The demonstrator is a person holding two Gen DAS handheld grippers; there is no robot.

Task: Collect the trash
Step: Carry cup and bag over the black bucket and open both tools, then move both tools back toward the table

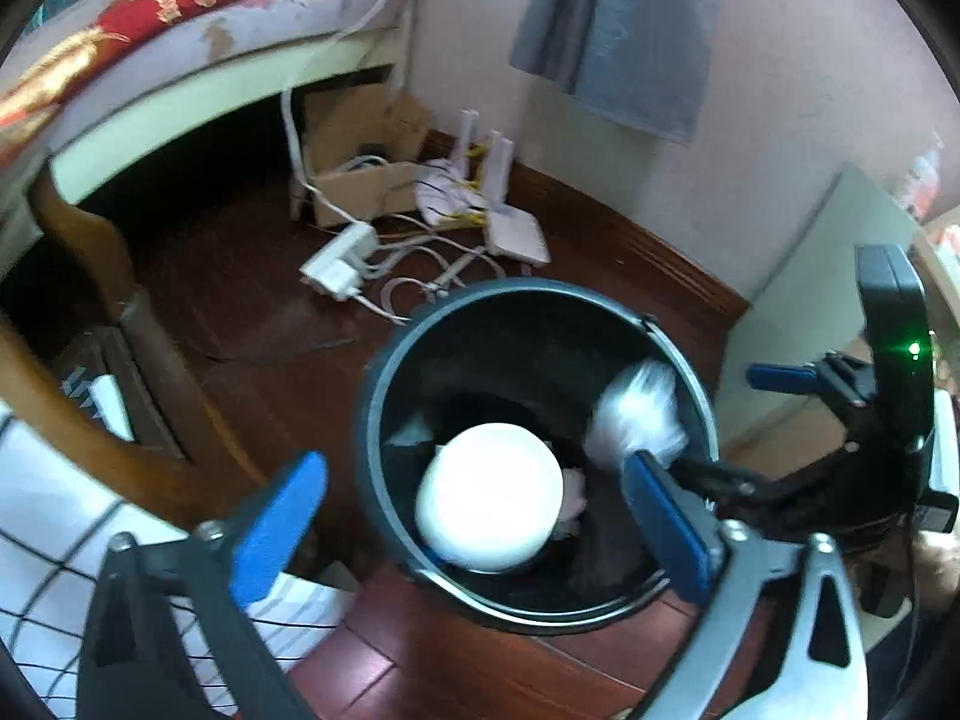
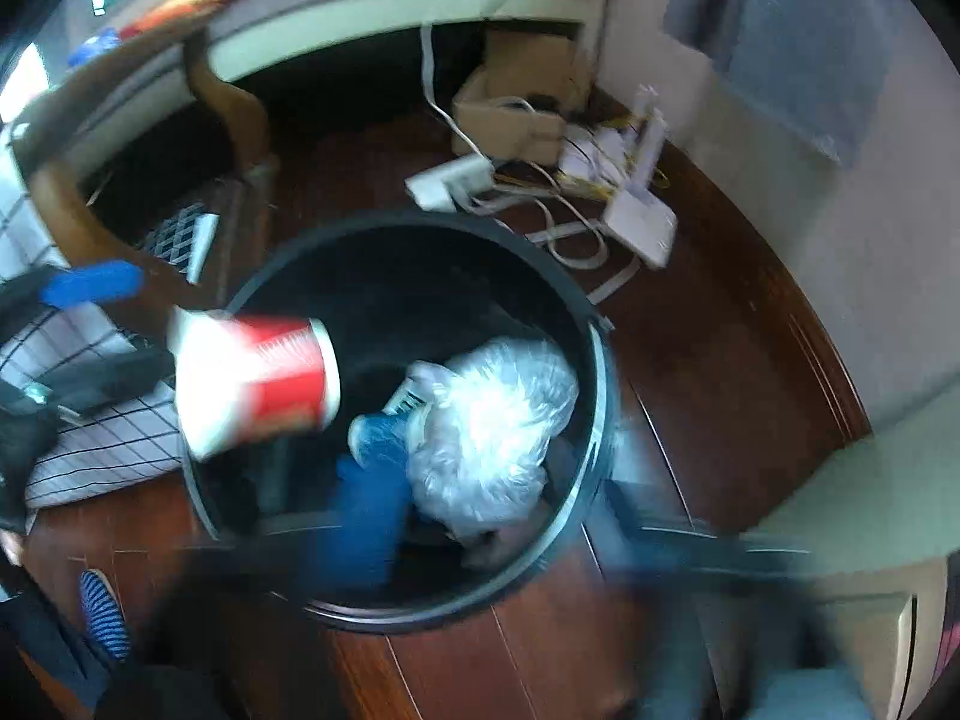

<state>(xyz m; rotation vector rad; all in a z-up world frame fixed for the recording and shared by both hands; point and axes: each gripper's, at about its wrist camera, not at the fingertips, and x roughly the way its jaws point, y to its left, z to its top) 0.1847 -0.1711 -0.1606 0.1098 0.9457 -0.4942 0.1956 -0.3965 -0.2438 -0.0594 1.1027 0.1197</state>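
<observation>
Left wrist view: the left gripper (image 1: 474, 516) is seen spread wide, its flat blue pads clear of a round white paper cup (image 1: 491, 498) caught over the mouth of the cylindrical black bin (image 1: 384, 372). Right gripper (image 2: 480, 516) is blurred but spread, nothing pinched; a crinkled clear plastic bag (image 2: 492, 420) lies inside the bin. Glossy dark wooden floor (image 1: 240, 300) is seen around it.
</observation>
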